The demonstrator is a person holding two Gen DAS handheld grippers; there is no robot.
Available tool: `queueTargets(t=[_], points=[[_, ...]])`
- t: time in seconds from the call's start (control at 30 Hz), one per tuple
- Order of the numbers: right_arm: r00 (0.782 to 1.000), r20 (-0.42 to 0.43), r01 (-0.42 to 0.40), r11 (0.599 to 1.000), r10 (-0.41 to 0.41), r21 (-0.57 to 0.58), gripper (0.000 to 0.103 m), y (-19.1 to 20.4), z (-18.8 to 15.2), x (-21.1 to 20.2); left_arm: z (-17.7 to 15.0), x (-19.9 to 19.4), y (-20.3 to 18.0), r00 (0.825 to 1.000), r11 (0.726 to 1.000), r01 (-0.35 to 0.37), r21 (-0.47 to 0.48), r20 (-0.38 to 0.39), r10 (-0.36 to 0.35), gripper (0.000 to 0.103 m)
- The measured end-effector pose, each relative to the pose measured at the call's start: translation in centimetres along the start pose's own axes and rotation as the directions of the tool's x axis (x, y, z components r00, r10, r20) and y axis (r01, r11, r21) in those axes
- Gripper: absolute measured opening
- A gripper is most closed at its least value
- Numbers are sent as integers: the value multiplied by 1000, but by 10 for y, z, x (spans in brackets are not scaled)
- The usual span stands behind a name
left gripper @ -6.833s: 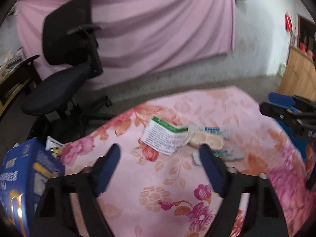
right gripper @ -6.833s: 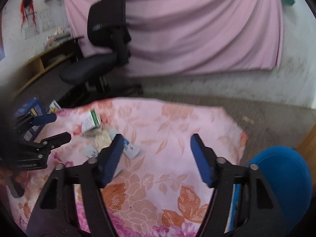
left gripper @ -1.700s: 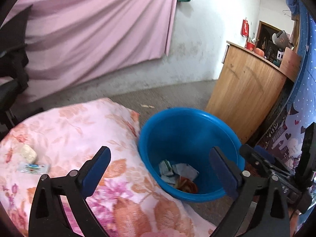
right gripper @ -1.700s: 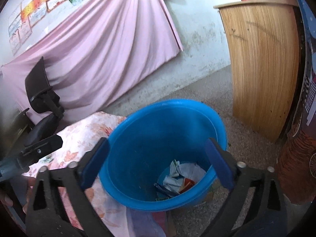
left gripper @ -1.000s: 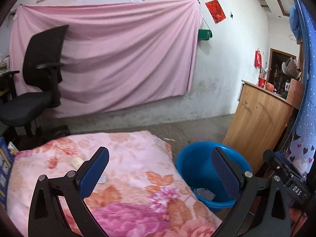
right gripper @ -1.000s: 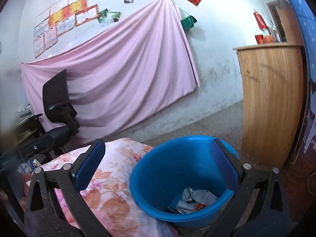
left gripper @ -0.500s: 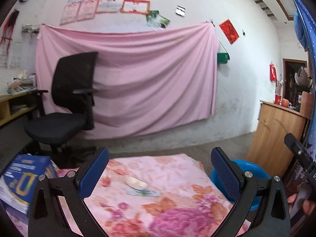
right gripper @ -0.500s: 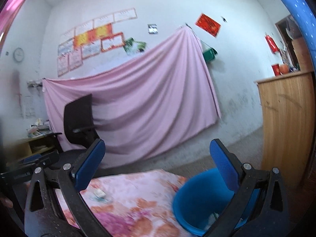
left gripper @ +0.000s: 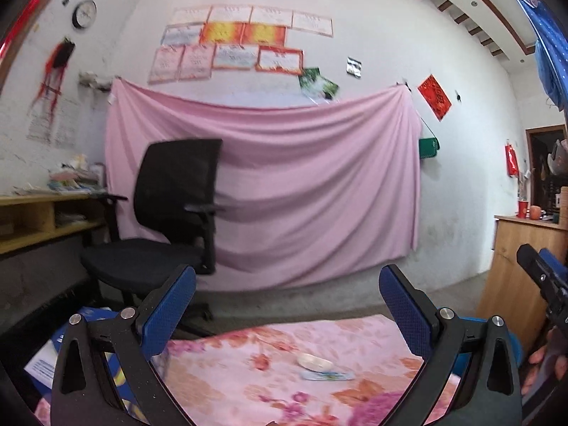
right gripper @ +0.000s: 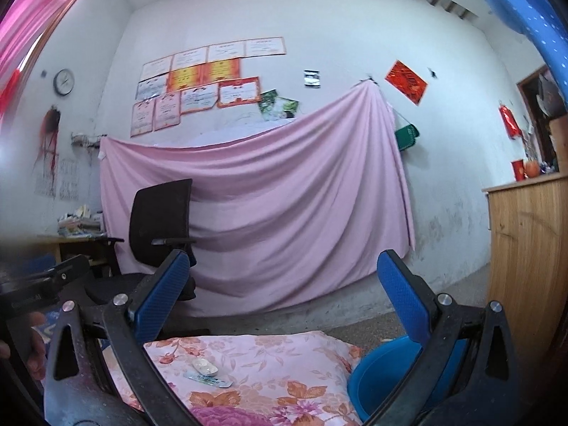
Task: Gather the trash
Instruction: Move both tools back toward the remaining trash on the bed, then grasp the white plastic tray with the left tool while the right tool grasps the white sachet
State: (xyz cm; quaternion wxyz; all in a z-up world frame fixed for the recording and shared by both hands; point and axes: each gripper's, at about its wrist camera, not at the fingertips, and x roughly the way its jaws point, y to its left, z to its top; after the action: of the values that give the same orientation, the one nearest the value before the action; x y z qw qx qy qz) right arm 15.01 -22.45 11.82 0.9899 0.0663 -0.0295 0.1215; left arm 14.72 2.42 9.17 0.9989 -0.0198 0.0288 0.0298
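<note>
Fingers (left gripper: 167, 314) of the left gripper (left gripper: 287, 305) spread wide apart, nothing between them, raised above the near edge of the flowered pink cloth (left gripper: 269, 372). Fingers (right gripper: 161, 300) of the right gripper (right gripper: 287, 294) likewise wide apart and empty, held level over the same cloth (right gripper: 269, 365). Two bits of trash left lying on the cloth, well beyond both grippers: a pale oval wrapper (left gripper: 314, 361) and, touching its near side, a flat blue-and-white packet (left gripper: 326, 375); same pair in the right view, wrapper (right gripper: 203, 366) and packet (right gripper: 209, 380) left of centre. Blue bucket (right gripper: 381, 380) on the floor just beside the cloth's right edge, contents hidden from here; only a sliver of its rim (left gripper: 513, 349) in the left view. Blue printed box (left gripper: 49, 358) at the cloth's near left. Farther off, a black office chair (left gripper: 170, 213) on the left, a pink sheet (left gripper: 301, 184) hung across the far wall, a wooden cabinet (right gripper: 529, 266) on the right.
</note>
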Motion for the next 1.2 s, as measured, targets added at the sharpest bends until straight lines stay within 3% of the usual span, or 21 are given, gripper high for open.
queueTargets(t=[0.2,0.37,0.5,0.6,0.67,0.73,0.8,0.87,0.93,0.97,1.07,1.13,1.2], points=[[994,-94,-55,998,52,-28,103,11,-17,20,-27,5,11,999,1000,-15,6,-41,15,101],[961,-266,-96,994,81,-45,103,11,-37,52,-44,36,8,987,1000,-8,27,-162,12,101],[913,-395,-126,991,101,-37,103,6,-52,81,-57,68,8,957,999,-23,33,-289,32,101],[878,-464,-137,991,117,-9,103,-1,-62,102,-67,90,10,923,999,-36,25,-382,43,101],[842,-522,-150,989,133,9,103,-7,-70,120,-75,103,11,896,998,-55,27,-441,61,101],[791,-592,-169,985,155,32,103,-8,-81,137,-84,112,12,871,998,-53,20,-488,56,101],[720,-668,-193,979,188,69,103,-8,-95,155,-93,121,15,845,999,-48,22,-532,52,101],[617,-754,-208,971,226,120,103,-9,-116,176,-104,131,16,805,999,-32,18,-592,37,101],[534,-806,-221,962,255,158,103,-8,-133,190,-112,137,19,772,999,-36,12,-635,35,101],[497,-827,-226,959,263,170,103,-7,-141,196,-117,143,21,745,999,-40,10,-666,37,101],[426,-860,-257,949,281,183,103,2,-155,208,-128,153,29,691,998,-65,-8,-722,39,101],[394,-873,-291,940,286,177,103,12,-161,215,-132,156,33,675,996,-82,-27,-737,36,101],[379,-880,-322,933,286,164,103,21,-165,220,-134,155,36,669,995,-92,-41,-743,31,100]])
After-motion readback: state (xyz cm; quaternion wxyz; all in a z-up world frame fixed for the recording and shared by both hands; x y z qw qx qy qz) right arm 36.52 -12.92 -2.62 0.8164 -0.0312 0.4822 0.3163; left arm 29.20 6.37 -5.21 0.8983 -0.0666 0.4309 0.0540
